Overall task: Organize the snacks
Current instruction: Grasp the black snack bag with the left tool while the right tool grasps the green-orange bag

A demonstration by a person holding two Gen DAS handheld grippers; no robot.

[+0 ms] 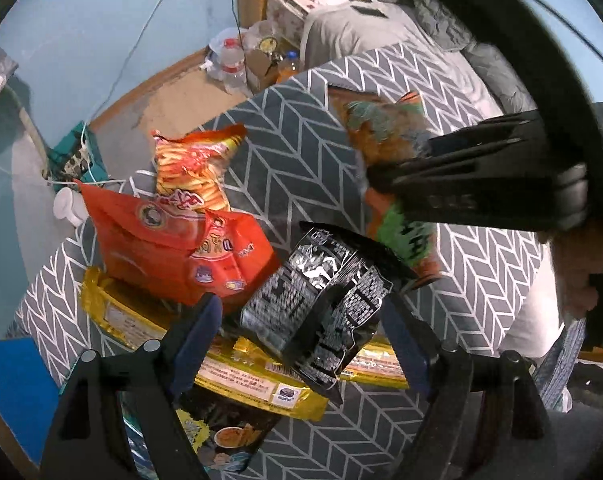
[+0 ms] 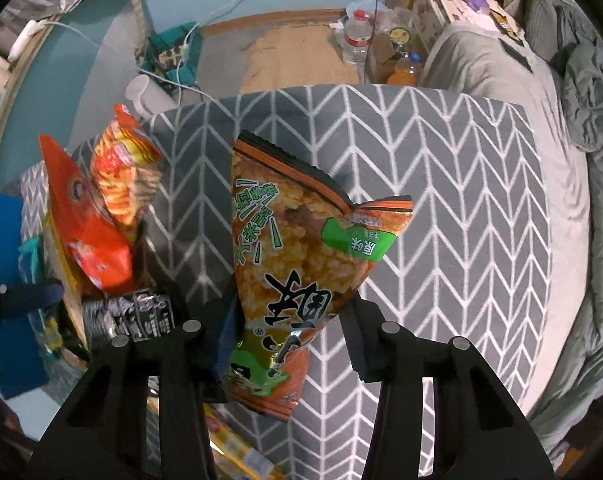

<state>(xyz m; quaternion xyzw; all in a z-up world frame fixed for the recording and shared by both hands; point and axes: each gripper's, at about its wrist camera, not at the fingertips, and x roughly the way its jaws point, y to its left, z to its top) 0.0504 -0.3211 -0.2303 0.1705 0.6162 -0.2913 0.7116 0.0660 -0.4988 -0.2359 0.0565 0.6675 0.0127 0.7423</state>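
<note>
Evidently the right tongs (image 2: 289, 336) pinched the green-orange bag (image 2: 297, 240) by its bottom edge for lifting; left tongs (image 1: 301, 340), spread, straddled the black packet (image 1: 321, 304), pile at nine o'clock.

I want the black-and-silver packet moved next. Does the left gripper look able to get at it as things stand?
Probably yes. The left gripper is open with the black-and-silver packet lying on top of the pile between its fingers, nothing covering it. The right gripper holds the orange-and-green bag off to the side.
</note>
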